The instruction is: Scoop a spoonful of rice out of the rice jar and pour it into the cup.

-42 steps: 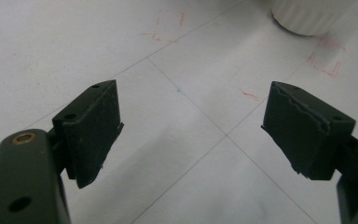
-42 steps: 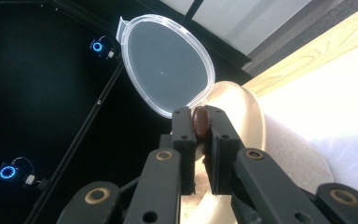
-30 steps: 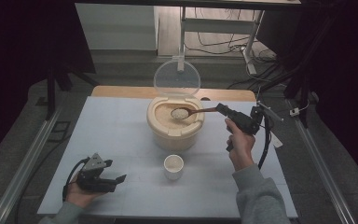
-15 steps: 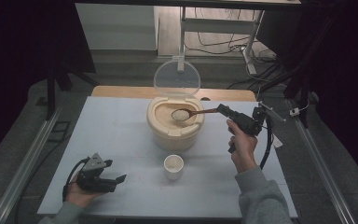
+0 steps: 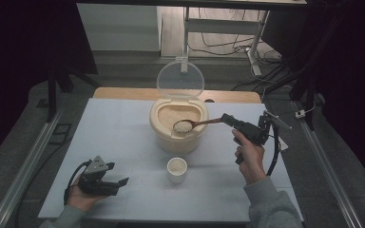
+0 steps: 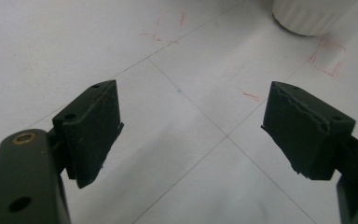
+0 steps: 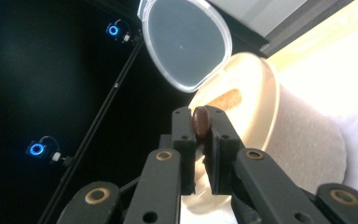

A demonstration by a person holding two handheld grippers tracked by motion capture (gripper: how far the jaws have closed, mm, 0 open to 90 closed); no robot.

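Two grippers work this white table [image 5: 123,128], and we take the tan rice container [image 5: 177,137] at its middle as our landmark. Far to the left of the container and nearer to us, our left gripper [image 5: 119,183] rests low on the table in our left hand [image 5: 78,197], its jaws standing wide apart with nothing between them. In the left gripper view its jaws [image 6: 186,135] frame bare tabletop with faint red marks, and the base of the small white cup [image 6: 307,18] sits beyond them at the upper right.

That cup [image 5: 177,168] stands just in front of the container, apart from it, and looks to hold something pale (we cannot tell how much). The container itself is open: its clear lid [image 5: 180,78] stands upright at the far rim, and rice fills the inside.

Over the near right part of the container's opening hangs the bowl of a brown wooden spoon [image 5: 190,125], heaped with white rice. Its handle runs rightward past the container's rim to our right gripper [image 5: 225,118], held in our right hand [image 5: 249,152] to the right of the container. The right gripper view shows those jaws [image 7: 200,126] pressed together on the handle's end [image 7: 200,122], with the lid [image 7: 186,42] and the container's rim [image 7: 261,107] beyond.
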